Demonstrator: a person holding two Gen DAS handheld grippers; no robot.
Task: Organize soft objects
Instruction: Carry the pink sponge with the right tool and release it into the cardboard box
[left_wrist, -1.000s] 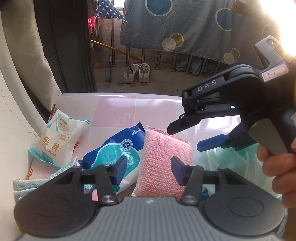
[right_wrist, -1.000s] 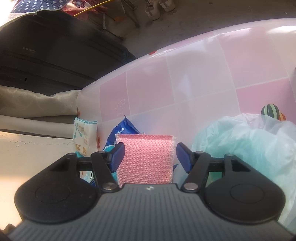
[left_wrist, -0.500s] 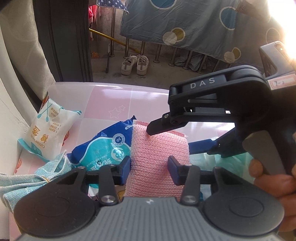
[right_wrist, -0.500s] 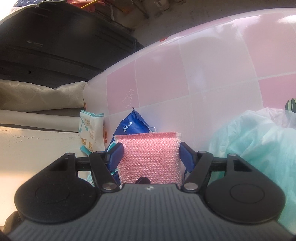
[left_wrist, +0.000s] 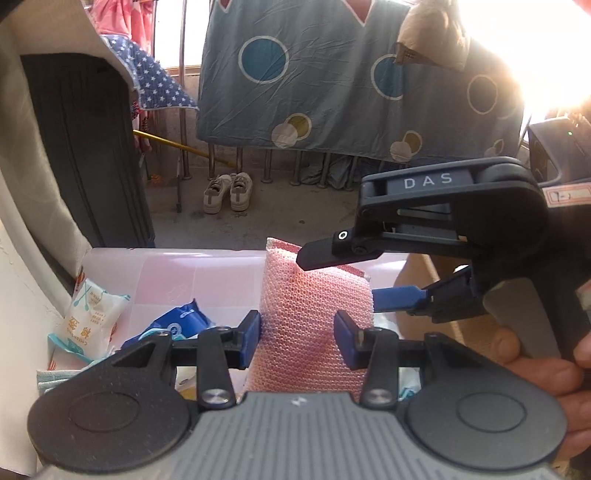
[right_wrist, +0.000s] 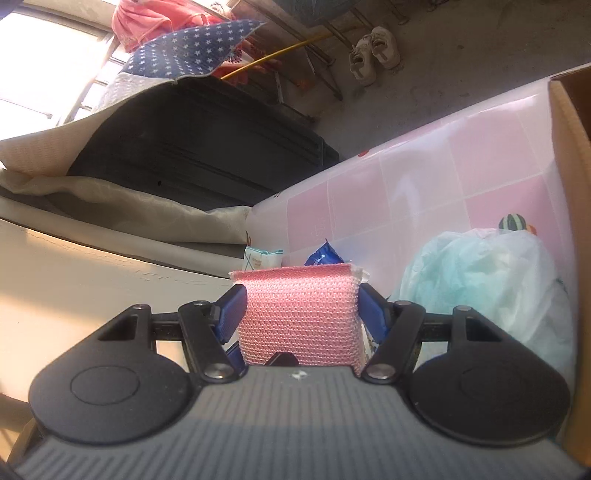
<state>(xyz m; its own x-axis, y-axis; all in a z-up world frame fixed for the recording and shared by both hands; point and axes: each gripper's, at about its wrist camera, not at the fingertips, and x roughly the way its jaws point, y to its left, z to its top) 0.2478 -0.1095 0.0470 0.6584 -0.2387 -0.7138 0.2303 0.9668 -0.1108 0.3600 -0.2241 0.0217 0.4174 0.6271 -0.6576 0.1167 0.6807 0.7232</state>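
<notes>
A pink mesh sponge (left_wrist: 314, 314) is held upright above the pink-checked table (left_wrist: 177, 280). My left gripper (left_wrist: 297, 334) is shut on its lower part. My right gripper (right_wrist: 299, 314) is shut on its sides; it also shows in the left wrist view (left_wrist: 354, 273), one finger over the sponge's top, one blue finger behind it. The sponge fills the middle of the right wrist view (right_wrist: 299, 317). A blue wipes pack (left_wrist: 173, 325), a white cotton-swab pack (left_wrist: 90, 325) and a light blue cloth (left_wrist: 55, 380) lie on the table at left.
A crumpled pale green plastic bag (right_wrist: 480, 291) lies right of the sponge. A cardboard box wall (right_wrist: 569, 184) stands at the far right. A striped ball (right_wrist: 511, 223) sits behind the bag. A wall (left_wrist: 22, 332) borders the table's left side. Beyond the far edge is a floor with shoes (left_wrist: 227, 192).
The sponge has been lifted off the table with both grippers on it. The left gripper closed on it and tilted up, so more of the balcony shows.
</notes>
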